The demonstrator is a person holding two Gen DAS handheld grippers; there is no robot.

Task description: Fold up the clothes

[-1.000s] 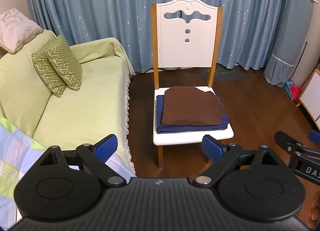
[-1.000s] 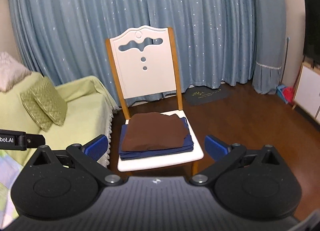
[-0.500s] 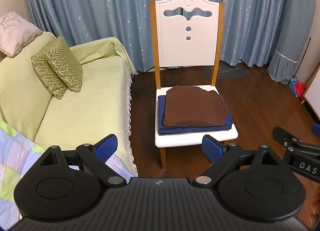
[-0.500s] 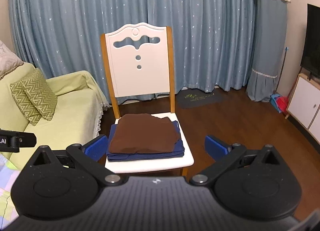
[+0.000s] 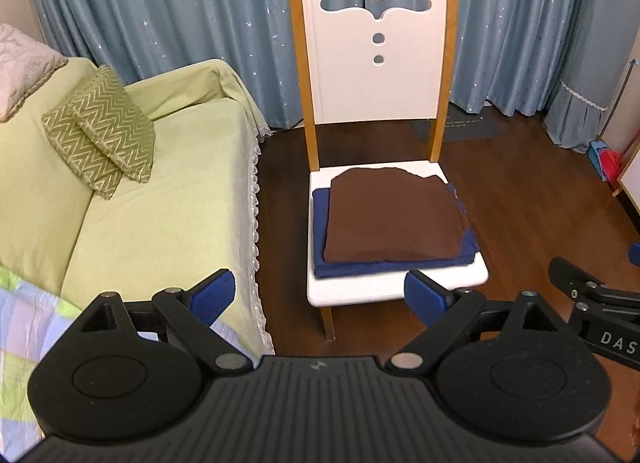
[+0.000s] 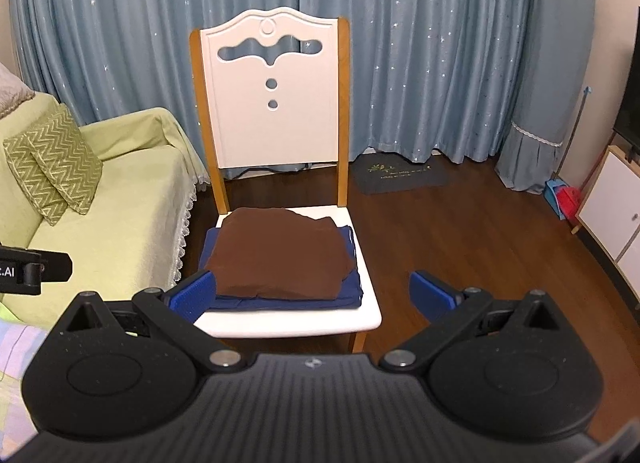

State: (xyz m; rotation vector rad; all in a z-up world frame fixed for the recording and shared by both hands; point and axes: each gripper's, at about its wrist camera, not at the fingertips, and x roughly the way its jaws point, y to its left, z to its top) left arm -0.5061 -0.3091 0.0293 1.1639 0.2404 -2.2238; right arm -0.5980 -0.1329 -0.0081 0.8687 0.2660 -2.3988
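A folded brown garment (image 5: 394,219) (image 6: 282,253) lies on top of a folded navy garment (image 5: 320,205) (image 6: 351,289), both stacked on the white seat of a chair (image 5: 378,75) (image 6: 272,91). My left gripper (image 5: 320,295) is open and empty, held short of the chair's front left corner. My right gripper (image 6: 314,293) is open too, nothing between its blue fingers (image 6: 434,291), hovering just before the seat's front edge. Part of the right gripper (image 5: 592,295) shows at the right edge of the left wrist view.
A sofa with a light green cover (image 5: 160,199) (image 6: 116,223) stands left of the chair, with two zigzag cushions (image 5: 104,135). A pastel checked cloth (image 5: 28,319) lies at the near left. Blue curtains (image 6: 420,55), dark wood floor (image 6: 480,239), a white cabinet (image 6: 616,223) at right.
Both grippers have moved closer to the chair, which looks larger now. The folded stack has not moved, and both grippers stay open.
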